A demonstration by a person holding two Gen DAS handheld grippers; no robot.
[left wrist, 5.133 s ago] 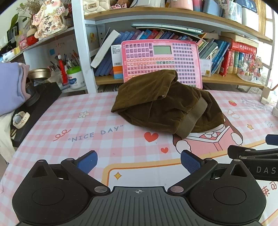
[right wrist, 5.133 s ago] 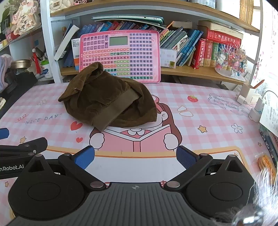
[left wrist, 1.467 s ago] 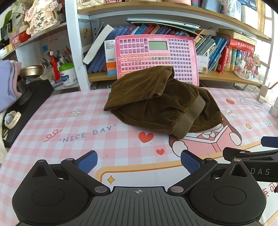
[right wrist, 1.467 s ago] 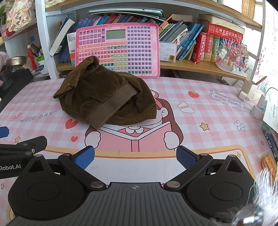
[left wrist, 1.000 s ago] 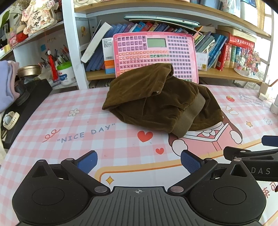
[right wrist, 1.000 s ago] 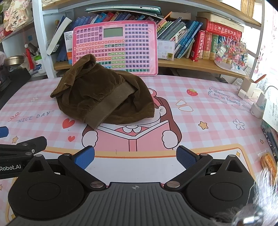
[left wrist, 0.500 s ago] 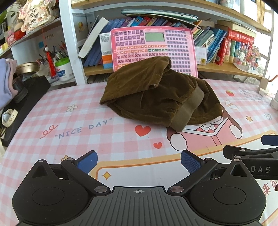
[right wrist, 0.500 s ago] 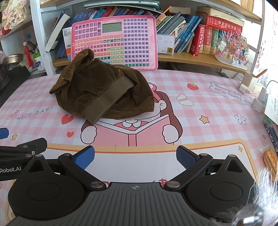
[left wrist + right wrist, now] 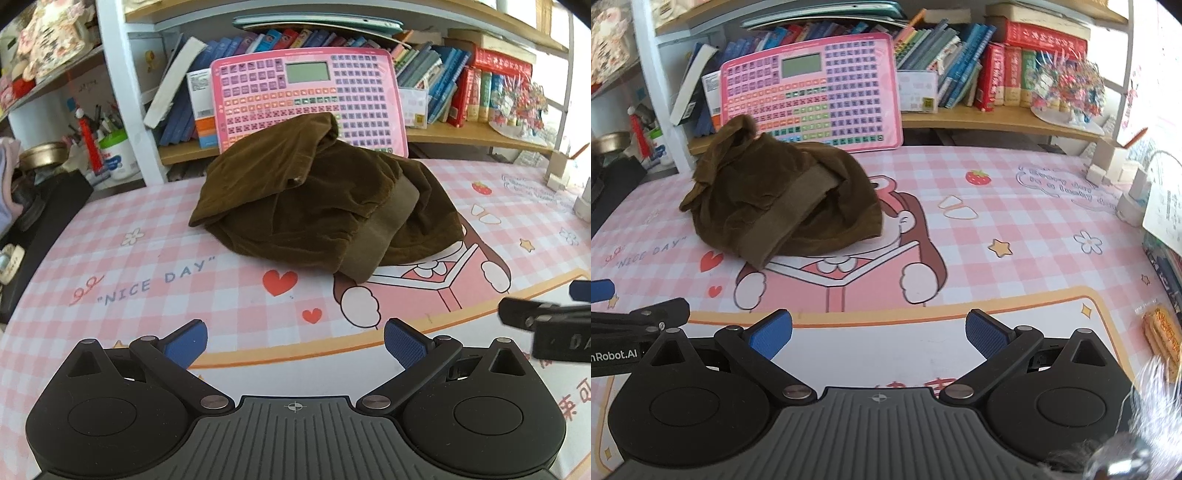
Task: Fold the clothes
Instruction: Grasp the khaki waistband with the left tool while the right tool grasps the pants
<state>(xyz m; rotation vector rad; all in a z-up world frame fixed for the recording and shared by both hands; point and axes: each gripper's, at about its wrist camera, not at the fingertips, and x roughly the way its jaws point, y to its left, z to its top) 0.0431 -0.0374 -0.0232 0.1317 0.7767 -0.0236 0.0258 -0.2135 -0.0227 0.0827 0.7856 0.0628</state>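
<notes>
Pink keyboard toy (image 9: 308,99), shelved books (image 9: 964,70)

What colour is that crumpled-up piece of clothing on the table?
The crumpled garment is dark olive-brown, velvety, with a plainer band. The left wrist view shows it best.

both grippers nearer garment (image 9: 325,206), slightly

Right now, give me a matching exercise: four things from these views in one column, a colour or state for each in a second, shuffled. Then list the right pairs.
Things
1. brown garment
2. toy keyboard
3. left gripper
4. red heart

States
A. printed flat on the table mat
B. open, holding nothing
C. crumpled in a heap on the table mat
D. propped upright against the shelf behind the heap

Pairs: 1-C, 2-D, 3-B, 4-A. The right gripper is open too.
</notes>
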